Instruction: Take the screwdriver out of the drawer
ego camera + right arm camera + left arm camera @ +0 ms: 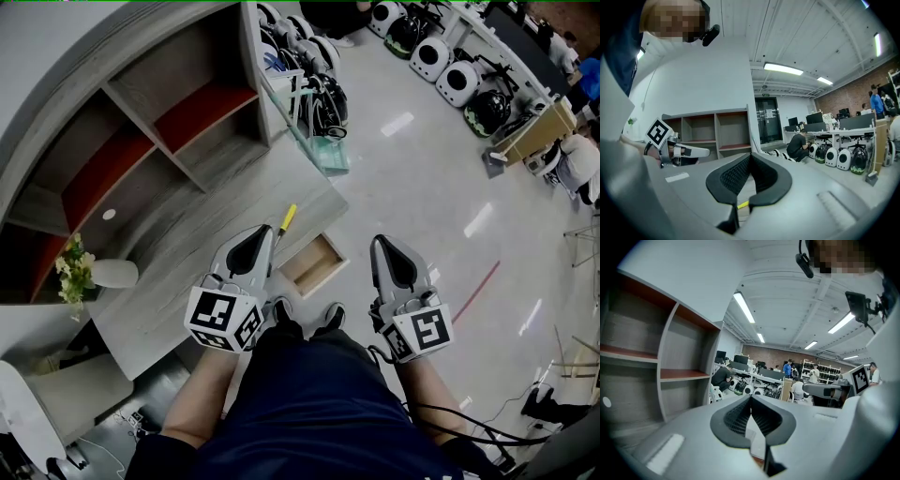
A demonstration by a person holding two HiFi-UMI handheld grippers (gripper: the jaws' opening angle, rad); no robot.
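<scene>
The screwdriver (288, 218), with a yellow handle and a dark shaft, lies on the grey tabletop (187, 272) just past the tip of my left gripper (270, 232). That gripper is shut, its pads meeting with nothing between them in the left gripper view (751, 399). To the right of the screwdriver, the drawer (314, 264) stands pulled out, showing a bare light-wood inside. My right gripper (380, 240) hovers over the floor to the right of the drawer, shut and holding nothing (750, 157). A bit of the yellow handle (743, 205) shows below its jaws.
A shelf unit with red-lined shelves (141, 150) stands behind the table. A white vase with flowers (89, 272) is on the table's left end. A glass panel (319, 141) and several white robots (450, 75) stand on the glossy floor beyond.
</scene>
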